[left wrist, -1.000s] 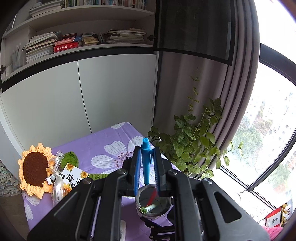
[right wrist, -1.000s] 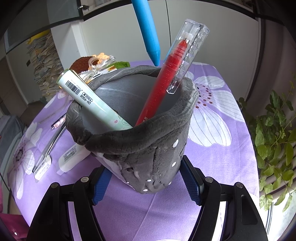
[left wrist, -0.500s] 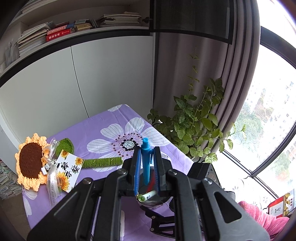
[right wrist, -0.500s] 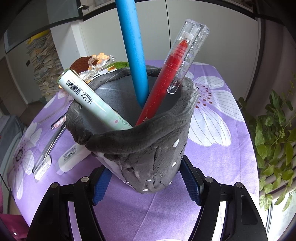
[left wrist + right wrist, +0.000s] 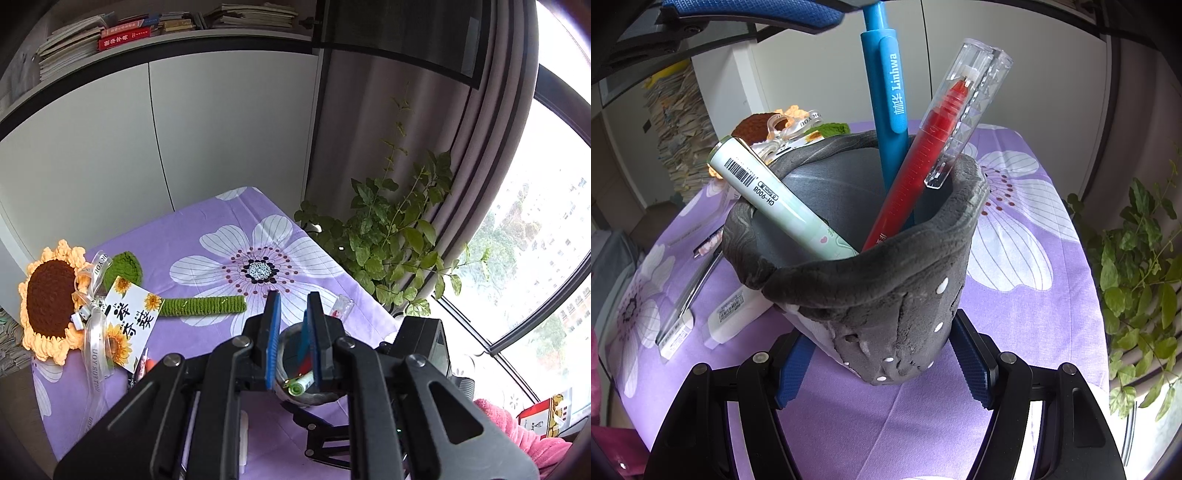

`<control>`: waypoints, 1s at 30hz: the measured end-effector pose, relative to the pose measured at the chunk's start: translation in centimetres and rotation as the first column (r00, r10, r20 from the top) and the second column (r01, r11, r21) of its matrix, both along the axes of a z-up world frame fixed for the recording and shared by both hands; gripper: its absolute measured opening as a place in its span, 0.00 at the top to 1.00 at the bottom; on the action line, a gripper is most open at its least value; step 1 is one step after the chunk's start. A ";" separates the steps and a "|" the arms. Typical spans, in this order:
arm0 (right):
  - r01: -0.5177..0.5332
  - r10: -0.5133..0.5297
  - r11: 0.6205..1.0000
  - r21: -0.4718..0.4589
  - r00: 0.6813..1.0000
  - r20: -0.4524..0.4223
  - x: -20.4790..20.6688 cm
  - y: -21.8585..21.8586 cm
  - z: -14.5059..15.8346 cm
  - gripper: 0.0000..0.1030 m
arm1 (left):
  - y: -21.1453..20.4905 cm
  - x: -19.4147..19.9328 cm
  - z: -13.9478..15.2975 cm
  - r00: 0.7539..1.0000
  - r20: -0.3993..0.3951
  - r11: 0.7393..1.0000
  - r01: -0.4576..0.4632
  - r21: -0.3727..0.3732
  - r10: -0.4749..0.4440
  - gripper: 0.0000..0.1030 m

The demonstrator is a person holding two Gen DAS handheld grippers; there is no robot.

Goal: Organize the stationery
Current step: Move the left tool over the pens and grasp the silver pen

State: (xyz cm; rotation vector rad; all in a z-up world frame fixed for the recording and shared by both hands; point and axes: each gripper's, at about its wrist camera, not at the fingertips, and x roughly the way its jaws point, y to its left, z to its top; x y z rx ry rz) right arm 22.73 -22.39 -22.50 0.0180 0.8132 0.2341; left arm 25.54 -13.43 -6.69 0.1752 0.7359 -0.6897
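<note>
A dark grey pen holder (image 5: 886, 291) stands on the purple flowered tablecloth (image 5: 1027, 280). My right gripper (image 5: 882, 362) is shut on the holder's base. Inside it stand a blue pen (image 5: 886, 96), a red pen with a clear cap (image 5: 923, 162) and a pale green pen (image 5: 775, 199). My left gripper (image 5: 291, 325) hovers just above the holder (image 5: 295, 369) with its jaws open and empty. The blue pen (image 5: 303, 338) shows beside the left gripper's right finger, apart from the pads. The left gripper's blue pad (image 5: 750, 11) shows at the top of the right wrist view.
More pens (image 5: 690, 291) and a white eraser (image 5: 735, 314) lie on the cloth left of the holder. A crocheted sunflower (image 5: 51, 299) with a card (image 5: 129, 325) lies at the far left. A leafy plant (image 5: 399, 236), curtain and window stand right of the table edge.
My left gripper lowered the blue pen into the holder, then opened and let it go. The pen now rests in the holder. The right gripper has not moved.
</note>
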 end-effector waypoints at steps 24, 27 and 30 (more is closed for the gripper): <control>0.007 -0.007 1.000 -0.024 1.000 -0.012 0.1 0.7 -0.3 0.30 | 13.9 1.6 -11.0 0.912 -0.203 0.928 -0.322 0.188 0.357 0.84; 0.008 -0.008 1.000 -0.026 1.000 -0.011 0.0 0.7 -0.2 0.30 | 12.6 2.2 -11.9 0.921 -0.180 0.925 -0.301 0.232 0.345 0.83; 0.012 -0.012 1.000 -0.027 1.000 -0.012 0.0 0.8 -0.3 0.30 | 11.8 2.9 -13.1 0.918 -0.164 0.908 -0.305 0.286 0.360 0.83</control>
